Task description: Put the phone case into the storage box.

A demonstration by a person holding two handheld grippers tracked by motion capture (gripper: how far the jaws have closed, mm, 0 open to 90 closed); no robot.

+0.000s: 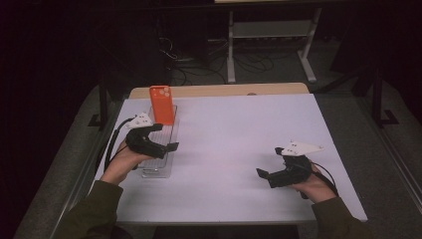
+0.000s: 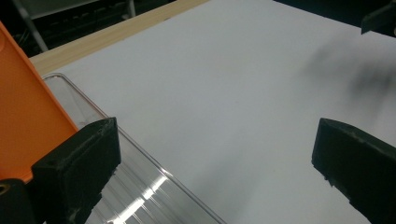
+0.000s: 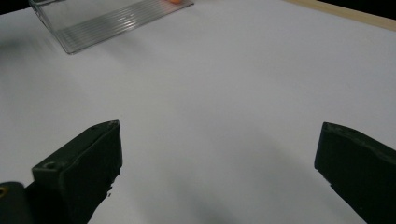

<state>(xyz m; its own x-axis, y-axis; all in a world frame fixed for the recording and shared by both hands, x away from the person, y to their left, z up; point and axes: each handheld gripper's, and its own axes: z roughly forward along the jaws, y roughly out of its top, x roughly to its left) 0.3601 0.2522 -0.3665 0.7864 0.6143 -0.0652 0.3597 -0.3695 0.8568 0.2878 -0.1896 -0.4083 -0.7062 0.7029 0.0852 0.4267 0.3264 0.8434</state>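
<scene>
An orange phone case (image 1: 162, 104) stands upright at the far end of a clear ribbed tray (image 1: 160, 164) on the left of the white table top. My left gripper (image 1: 166, 137) hovers over the middle of that tray, open and holding nothing. In the left gripper view the orange phone case (image 2: 28, 116) is just left of my left gripper (image 2: 215, 144), with the clear tray (image 2: 140, 186) under the left jaw. My right gripper (image 1: 268, 160) is at the front right, open and empty. In the right gripper view my right gripper (image 3: 219, 144) faces bare table, with the tray (image 3: 107, 23) far off.
The white table top (image 1: 234, 134) has a wooden strip (image 1: 224, 90) along its far edge. Behind it stand a white table frame (image 1: 268, 35) and loose cables on a dark floor. The right gripper's tip (image 2: 380, 18) shows at the top right of the left gripper view.
</scene>
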